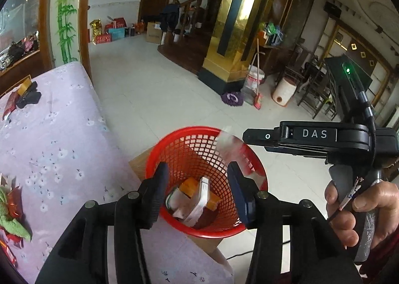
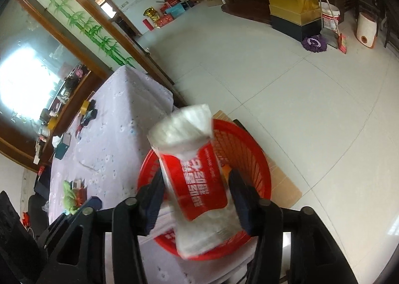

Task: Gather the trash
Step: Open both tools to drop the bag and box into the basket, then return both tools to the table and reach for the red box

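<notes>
So, left to right: the surface (image 1: pixel 57 139) is draped in a pale lilac floral cloth, with green and red wrappers (image 1: pixel 11 211) lying at its near left edge and a yellow tape roll (image 1: pixel 25 85) further back. Behind it there's a bamboo-painted panel (image 1: pixel 65 9), then a white tiled floor (image 1: pixel 154 79), a pile of red gift boxes (image 1: pixel 109 32) by the far wall, a gold pillar (image 1: pixel 234 22), and a purple mop head (image 1: pixel 232 98) with a white bucket (image 1: pixel 254 77) beside it.

A red mesh basket (image 1: pixel 189 144) sits just off the surface's corner, already holding an orange box and some white packets.

The left hand-held gripper (image 1: pixel 197 189) hangs over the basket, pointing down into it, jaws spread with nothing between them. Over on the right, a hand (image 1: pixel 361 211) grips the handle of the right hand-held gripper (image 2: pixel 197 194), also tilted down above the basket. A red-and-white plastic package (image 2: pixel 194 176) sits between its jaws, blurred, right over the rim; the jaws look parted around it, though I can't tell if the pads touch it.
</notes>
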Available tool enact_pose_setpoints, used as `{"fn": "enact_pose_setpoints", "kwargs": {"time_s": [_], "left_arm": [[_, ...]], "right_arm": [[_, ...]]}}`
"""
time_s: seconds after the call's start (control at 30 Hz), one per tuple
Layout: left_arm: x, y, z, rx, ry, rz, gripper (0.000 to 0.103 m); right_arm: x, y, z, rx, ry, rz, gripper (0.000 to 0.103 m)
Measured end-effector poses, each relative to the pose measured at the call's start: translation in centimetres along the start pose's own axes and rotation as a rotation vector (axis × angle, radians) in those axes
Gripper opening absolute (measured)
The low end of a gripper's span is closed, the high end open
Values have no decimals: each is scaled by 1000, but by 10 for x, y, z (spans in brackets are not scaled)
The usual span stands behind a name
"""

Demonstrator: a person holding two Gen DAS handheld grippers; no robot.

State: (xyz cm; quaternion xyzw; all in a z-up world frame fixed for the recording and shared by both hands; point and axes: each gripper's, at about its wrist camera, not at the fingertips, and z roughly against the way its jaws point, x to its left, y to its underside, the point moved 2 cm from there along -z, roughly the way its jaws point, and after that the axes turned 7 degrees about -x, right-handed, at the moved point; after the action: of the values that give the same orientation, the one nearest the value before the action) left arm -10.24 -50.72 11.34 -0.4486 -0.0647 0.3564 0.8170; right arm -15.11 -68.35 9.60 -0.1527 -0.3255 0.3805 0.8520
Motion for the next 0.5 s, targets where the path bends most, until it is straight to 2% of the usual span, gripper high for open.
{"fn": "enact_pose_setpoints", "kwargs": {"time_s": [0.07,0.23,0.5], "left_arm": [[4,-1,6,-10,-12,0,47],[22,1,28,-35,-63,24,49],[56,19,71,-55,-168,68,53]], "right_arm": [[0,-2,2,-8,4,10,64],[9,-1,9,-17,0,50,65],[61,23,7,16,-52,176,65]]}}
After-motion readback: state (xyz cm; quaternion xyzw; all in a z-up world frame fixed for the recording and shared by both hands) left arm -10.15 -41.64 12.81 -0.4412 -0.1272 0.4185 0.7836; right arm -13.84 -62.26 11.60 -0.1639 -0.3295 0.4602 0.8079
